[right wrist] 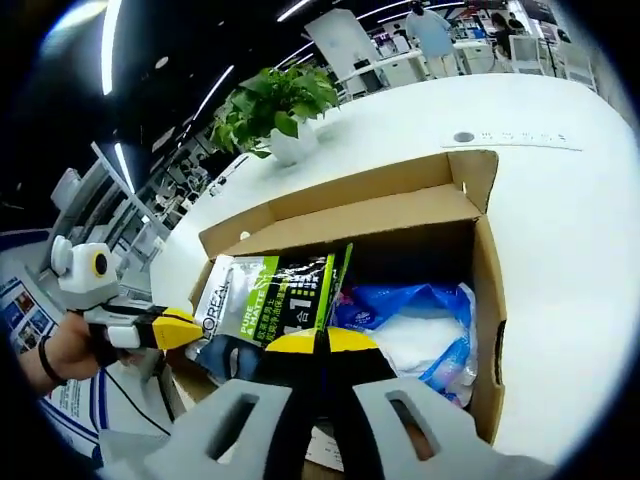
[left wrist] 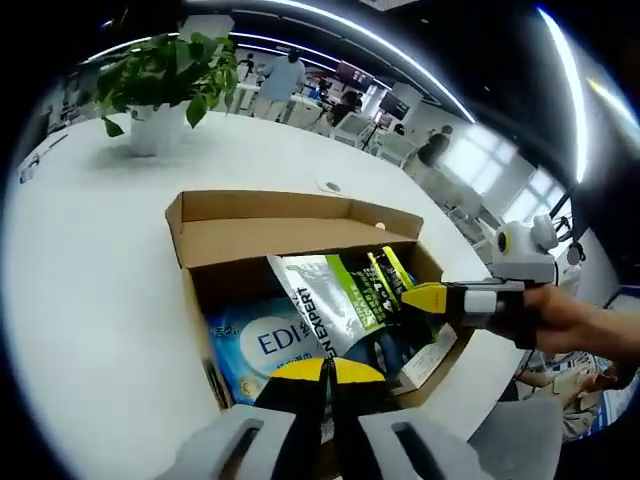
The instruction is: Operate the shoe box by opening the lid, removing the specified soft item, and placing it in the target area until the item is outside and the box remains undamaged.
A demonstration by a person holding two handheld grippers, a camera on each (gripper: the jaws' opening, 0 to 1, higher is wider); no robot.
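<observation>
Bright, even light falls from long white ceiling light strips (left wrist: pixel 560 80); the glossy white round table (left wrist: pixel 90 300) shows mild glare. Fisheye curvature bends edges; focus is sharp.

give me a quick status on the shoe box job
Box open on table. Right gripper shut on green-and-grey pouch, lifting it. Left gripper shut, empty, at box's near edge. Blue pack underneath.

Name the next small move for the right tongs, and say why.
Probably lift the green-and-white pouch straight up and clear of the cardboard box. The right tongs look shut on its edge, the flaps are open, and the pouch still lies inside on the blue packs.
</observation>
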